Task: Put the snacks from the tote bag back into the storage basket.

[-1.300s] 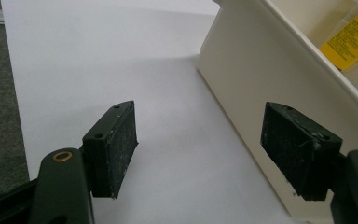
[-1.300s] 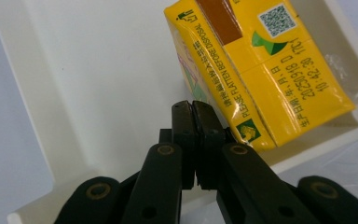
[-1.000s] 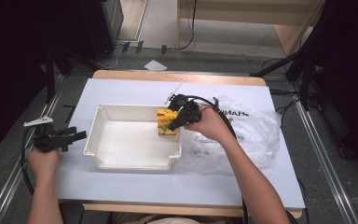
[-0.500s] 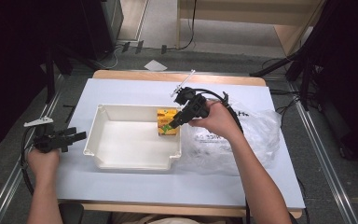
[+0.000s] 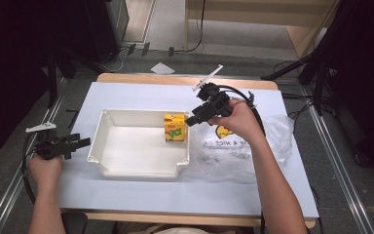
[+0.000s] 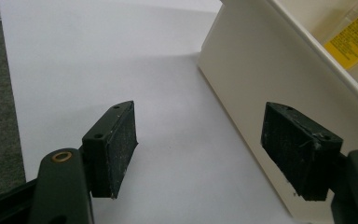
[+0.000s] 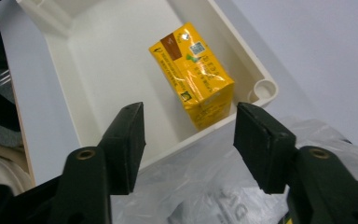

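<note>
I see my right gripper hanging with jaws apart and empty, the yellow rectangular drink carton just ahead, inside the white plastic tray; my left gripper, likewise spread, has the tray's wall beside its right jaw.

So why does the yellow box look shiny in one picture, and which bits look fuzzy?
In the right gripper view the yellow box wears a glossy wrap that catches the overhead light as white glare. In the left gripper view the left gripper is sharp while the tub behind it goes a little soft. The high view is evenly lit on the table, dark at its sides.
</note>
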The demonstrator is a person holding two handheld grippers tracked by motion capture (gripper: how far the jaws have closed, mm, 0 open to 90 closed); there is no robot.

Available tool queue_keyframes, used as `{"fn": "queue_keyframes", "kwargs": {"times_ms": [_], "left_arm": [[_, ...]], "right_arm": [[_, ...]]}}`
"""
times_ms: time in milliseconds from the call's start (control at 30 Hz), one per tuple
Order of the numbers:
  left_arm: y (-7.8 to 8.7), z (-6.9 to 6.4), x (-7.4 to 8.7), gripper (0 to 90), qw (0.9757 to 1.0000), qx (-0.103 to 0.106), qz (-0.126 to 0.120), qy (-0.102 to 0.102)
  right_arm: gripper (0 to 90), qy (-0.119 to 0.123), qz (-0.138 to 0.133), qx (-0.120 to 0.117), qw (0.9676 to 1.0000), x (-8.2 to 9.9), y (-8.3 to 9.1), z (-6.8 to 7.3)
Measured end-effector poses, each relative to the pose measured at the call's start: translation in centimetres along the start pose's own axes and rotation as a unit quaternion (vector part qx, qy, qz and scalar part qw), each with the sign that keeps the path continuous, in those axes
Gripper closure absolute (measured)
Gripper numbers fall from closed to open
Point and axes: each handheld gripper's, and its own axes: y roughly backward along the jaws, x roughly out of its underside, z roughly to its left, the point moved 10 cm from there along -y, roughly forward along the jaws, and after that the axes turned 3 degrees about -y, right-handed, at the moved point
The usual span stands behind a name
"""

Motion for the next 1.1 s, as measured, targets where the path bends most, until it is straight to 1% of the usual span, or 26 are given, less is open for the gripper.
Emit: {"fn": "queue_keyframes", "kwargs": {"times_ms": [100,200,267,333,467,567,600,633,700,800,900,933,1033,1100], "left_arm": [[0.0,0.0,0.0,27.9,1.0000,0.001,0.000,0.001],[0.0,0.0,0.0,27.9,1.0000,0.001,0.000,0.001],[0.0,0.0,0.0,27.9,1.0000,0.001,0.000,0.001],[0.0,0.0,0.0,27.9,1.0000,0.001,-0.001,0.001],[0.1,0.0,-0.1,27.9,1.0000,0.003,-0.002,0.001],[0.1,0.0,-0.1,27.9,1.0000,0.001,-0.001,0.001],[0.1,0.0,0.0,27.9,1.0000,0.002,-0.001,0.000],[0.1,0.0,-0.1,27.9,1.0000,0.002,-0.001,0.001],[0.0,0.0,0.0,27.9,1.0000,0.002,0.000,0.002],[0.0,-0.1,0.0,27.9,1.0000,0.002,-0.001,0.000],[0.1,0.0,-0.1,27.9,1.0000,0.002,-0.003,0.001],[0.1,0.0,-0.1,27.9,1.0000,0.002,-0.003,0.001],[0.1,0.0,-0.1,27.9,1.0000,0.004,-0.004,0.002],[0.1,0.0,-0.1,27.9,1.0000,0.003,-0.005,0.002]], "right_arm": [[37.6,-0.010,-0.004,0.000,0.9999,0.3,0.4,-0.5],[33.7,-0.011,-0.016,0.007,0.9998,0.6,0.9,-1.0],[32.2,-0.010,-0.020,0.010,0.9997,0.8,1.2,-1.4],[31.2,-0.014,-0.022,0.015,0.9995,1.1,1.5,-1.8],[30.2,-0.031,-0.026,0.019,0.9990,1.7,1.9,-2.8],[28.2,-0.043,-0.024,0.021,0.9985,2.1,2.1,-3.6],[26.6,-0.043,-0.024,0.021,0.9986,2.3,2.1,-3.7],[25.5,-0.043,-0.020,0.015,0.9987,2.4,2.2,-3.7],[25.0,-0.035,-0.021,0.008,0.9991,2.6,2.2,-3.8],[24.8,-0.026,-0.029,0.017,0.9991,2.8,2.3,-4.0],[24.8,-0.020,-0.025,0.030,0.9990,3.3,2.3,-4.4],[24.8,-0.019,-0.025,0.032,0.9990,3.4,2.3,-4.5],[24.8,-0.020,-0.026,0.033,0.9989,3.8,2.2,-5.0],[24.9,-0.026,-0.028,0.035,0.9987,4.1,2.2,-5.5]]}}
